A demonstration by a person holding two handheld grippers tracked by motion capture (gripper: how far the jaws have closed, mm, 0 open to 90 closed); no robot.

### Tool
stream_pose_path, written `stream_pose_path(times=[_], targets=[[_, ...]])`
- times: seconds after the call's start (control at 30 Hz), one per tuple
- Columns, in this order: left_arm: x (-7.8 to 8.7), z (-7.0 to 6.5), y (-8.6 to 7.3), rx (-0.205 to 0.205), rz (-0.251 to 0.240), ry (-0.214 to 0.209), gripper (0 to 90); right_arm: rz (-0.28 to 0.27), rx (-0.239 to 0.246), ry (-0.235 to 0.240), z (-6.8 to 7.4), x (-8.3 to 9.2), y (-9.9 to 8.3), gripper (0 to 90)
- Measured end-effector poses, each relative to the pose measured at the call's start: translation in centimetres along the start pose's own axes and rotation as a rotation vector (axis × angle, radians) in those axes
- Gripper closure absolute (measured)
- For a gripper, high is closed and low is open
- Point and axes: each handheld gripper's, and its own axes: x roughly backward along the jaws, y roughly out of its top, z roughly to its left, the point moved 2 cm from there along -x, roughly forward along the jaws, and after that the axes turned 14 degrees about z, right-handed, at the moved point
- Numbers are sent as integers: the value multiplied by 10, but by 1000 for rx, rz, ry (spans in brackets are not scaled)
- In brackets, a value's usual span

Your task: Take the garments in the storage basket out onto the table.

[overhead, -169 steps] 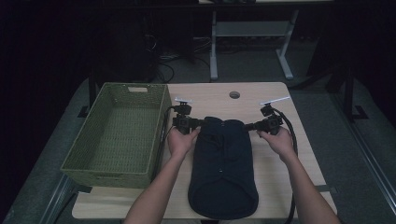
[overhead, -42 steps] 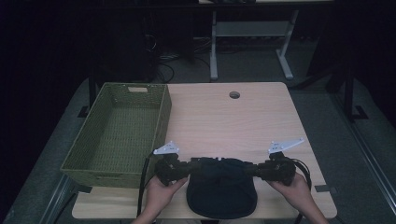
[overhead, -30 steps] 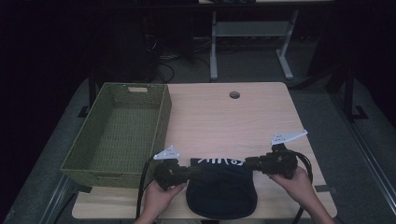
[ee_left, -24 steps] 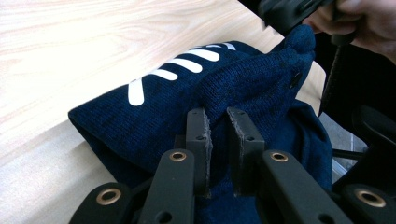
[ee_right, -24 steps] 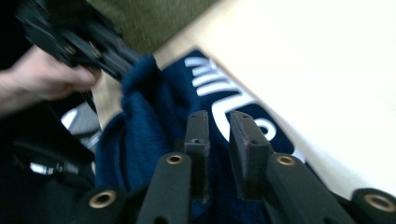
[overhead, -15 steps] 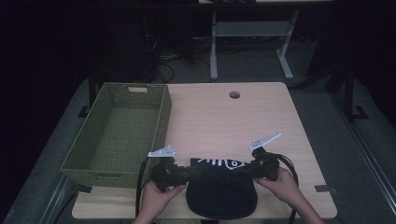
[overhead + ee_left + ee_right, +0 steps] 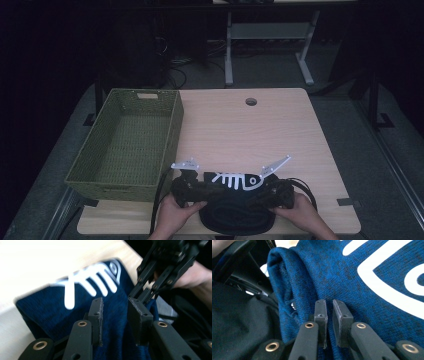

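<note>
A dim room with a light wooden table (image 7: 270,135) at its centre; a metal frame stands on the dark floor beyond the far edge, and a round cable hole (image 7: 251,101) lies in the tabletop well ahead of both tools. A green woven basket (image 7: 125,145) sits on the table's left part, just to the outer side of the left gripper (image 7: 192,186). The folded dark blue garment (image 7: 235,205), bearing a white fish-skeleton print (image 7: 235,180), lies at the near edge of the table, between the two grippers and partly under them.

Left gripper: held in the person's left hand (image 7: 172,212) at the garment's left edge. In the left gripper view its jaws stand a moderate way apart over the blue cloth (image 7: 75,315), with the fabric passing below and between them; the pads do not visibly press on it. The right gripper (image 7: 145,293) appears just ahead of it, near the print.

Right gripper (image 7: 270,192): held in the right hand (image 7: 300,215) at the garment's right edge. In the right gripper view its jaws are drawn to a narrow slit, having just been closing, and sit against the knit surface (image 7: 367,277) beside a raised fold (image 7: 284,277). Whether a pinch of cloth lies within the slit cannot be told. The white print runs just ahead of the jaw tips.
</note>
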Motion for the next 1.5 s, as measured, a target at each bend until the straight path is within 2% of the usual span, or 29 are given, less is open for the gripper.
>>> stream_pose_path(times=[0.1,0.23,0.37,0.4,0.53,0.6,0.73,0.93,1.07,1.13,1.2,1.33,1.4,1.5], targets=[[-10,0,-6,4,54,-1,663,10,4,5,2,-1,-1,820],[-17,-2,-10,-8,93,16,664,30,23,15,5,-4,-3,820],[-24,-3,-15,-34,133,60,670,62,36,13,5,-13,-5,831],[-25,-3,-16,-38,129,71,675,68,25,14,5,-14,-6,839],[-28,-3,-15,-54,137,102,701,60,30,5,2,-16,-7,873],[-30,-3,-12,-67,150,118,711,59,32,-4,1,-17,-6,886],[-34,0,-5,-79,146,158,715,55,23,-10,-4,-15,-5,892],[-39,10,12,-77,136,195,716,38,-5,-76,-18,-6,1,892],[-41,17,24,-61,141,190,711,33,-26,-80,-28,-1,5,892],[-38,15,27,-58,139,179,682,29,-30,-70,-28,-1,5,884],[-35,9,27,-77,133,177,676,27,-20,-76,-25,-1,4,867],[-35,5,23,-78,160,139,774,32,-17,-71,-23,-1,3,861],[-35,5,20,-65,164,113,800,37,-11,-68,-21,-1,3,860],[-37,5,14,-71,170,117,808,43,-9,-62,-19,-1,3,845]])
